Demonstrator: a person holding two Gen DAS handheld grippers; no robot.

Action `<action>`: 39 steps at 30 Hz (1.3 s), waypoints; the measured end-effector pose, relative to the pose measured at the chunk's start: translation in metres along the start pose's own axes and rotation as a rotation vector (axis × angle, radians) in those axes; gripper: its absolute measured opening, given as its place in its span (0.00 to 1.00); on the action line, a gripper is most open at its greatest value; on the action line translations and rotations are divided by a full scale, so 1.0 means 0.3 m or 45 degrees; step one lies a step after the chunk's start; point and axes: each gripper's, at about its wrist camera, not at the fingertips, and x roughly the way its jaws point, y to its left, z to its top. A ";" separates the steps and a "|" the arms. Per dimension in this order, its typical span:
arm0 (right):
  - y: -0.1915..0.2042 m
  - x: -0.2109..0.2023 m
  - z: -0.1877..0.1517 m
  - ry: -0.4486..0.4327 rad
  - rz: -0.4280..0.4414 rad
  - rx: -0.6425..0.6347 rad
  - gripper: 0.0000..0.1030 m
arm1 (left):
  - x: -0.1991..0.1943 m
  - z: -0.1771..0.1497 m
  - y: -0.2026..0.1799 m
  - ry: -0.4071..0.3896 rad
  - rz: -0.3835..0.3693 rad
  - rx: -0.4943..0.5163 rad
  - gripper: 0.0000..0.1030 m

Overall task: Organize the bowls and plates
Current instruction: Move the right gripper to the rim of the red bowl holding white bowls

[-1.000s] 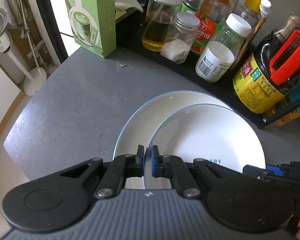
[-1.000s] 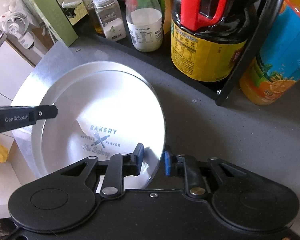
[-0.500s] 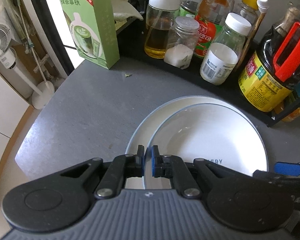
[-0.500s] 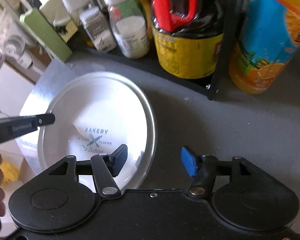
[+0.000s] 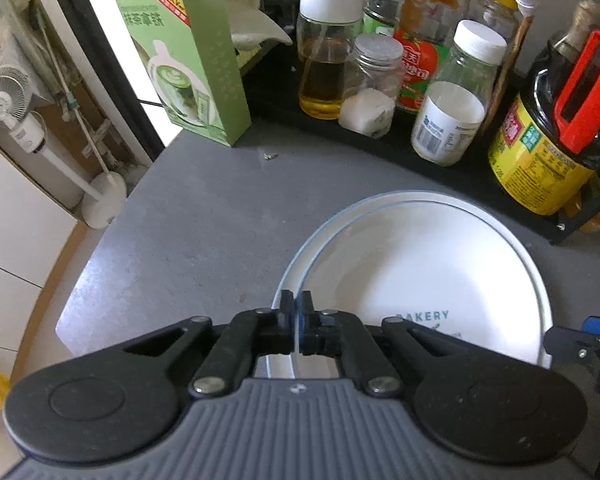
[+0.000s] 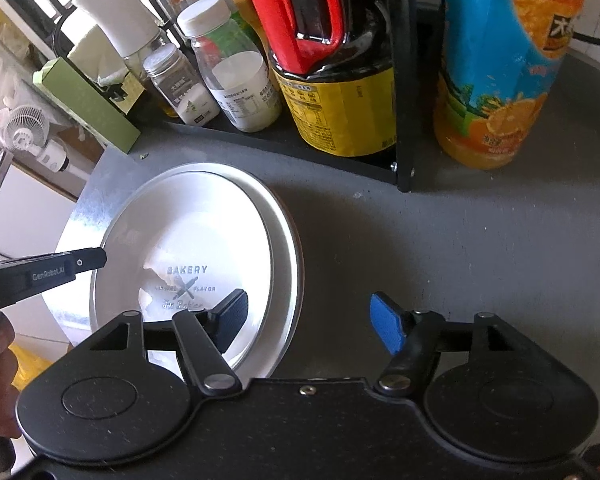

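Two white plates are stacked on the grey counter. The upper plate [image 5: 420, 276] bears a "BAKERY" print and lies on the lower plate [image 5: 296, 264], slightly offset. My left gripper [image 5: 296, 312] is shut on the near-left rim of the upper plate. In the right wrist view the upper plate [image 6: 196, 248] sits inside the lower plate's rim [image 6: 290, 240]. My right gripper [image 6: 312, 320] is open and empty, just above the stack's right edge, touching nothing. The left gripper's finger [image 6: 60, 266] shows on the far rim.
A black rack [image 5: 440, 160] along the back holds oil, salt jar, milk bottle and a soy sauce jug [image 5: 548, 136]. A green tea box [image 5: 192, 60] stands at back left. An orange juice bottle [image 6: 496, 64] stands right of the rack. The counter edge [image 5: 84, 264] drops off left.
My right gripper let go of the upper plate's rim, opened wide and drew back to the right. The upper plate settled onto the lower one. My left gripper stays shut on the rim.
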 end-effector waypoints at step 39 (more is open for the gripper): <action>-0.265 -0.570 -0.284 -0.464 0.059 0.207 1.00 | -0.431 -0.071 -0.305 -0.155 -0.376 0.155 0.88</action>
